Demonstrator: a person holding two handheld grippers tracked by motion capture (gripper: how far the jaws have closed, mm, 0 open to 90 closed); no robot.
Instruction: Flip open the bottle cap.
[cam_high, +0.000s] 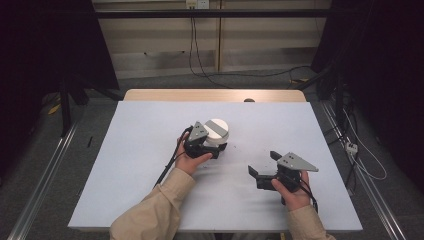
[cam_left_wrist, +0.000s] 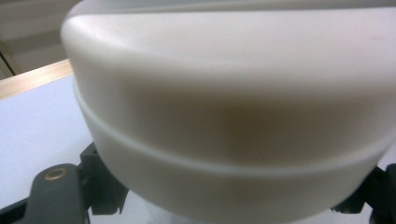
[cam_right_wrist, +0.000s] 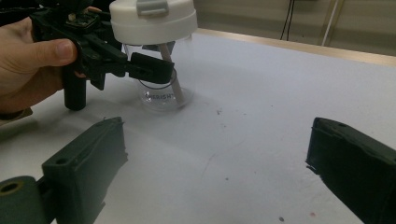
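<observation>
Clear plastic forms the body of the cup (cam_right_wrist: 161, 81), which stands upright on the grey-white table (cam_high: 125, 165) with a white lid (cam_high: 217, 131) on top and a pale straw (cam_right_wrist: 172, 77) slanting inside; everything else is easiest placed from this cup.

Just beside the cup on the person's side, the left gripper (cam_high: 212, 148) has its black jaws pinched on the clear wall below the lid; the left gripper view, hard against the lid, confirms how close it sits. Well apart from the cup, nearer the person and off to the other side, the right gripper (cam_high: 265, 165) hovers with its jaws spread wide and nothing between them; the right gripper view looks toward the cup across bare tabletop.

The step in hand seems to be steadying the cup so the lid can be worked; to do it well, I judge the left grip should stay low on the wall, firm but not crushing, since thin clear plastic may flex and slip; the base should stay flat on the table. The right gripper should probably come to the lid level and square, jaws spanning the rim or the small grey tab (cam_right_wrist: 152, 7) on the lid; any pull or twist ought to be countered by the left hand (cam_high: 189, 161), or the cup may tip toward the straw side.
</observation>
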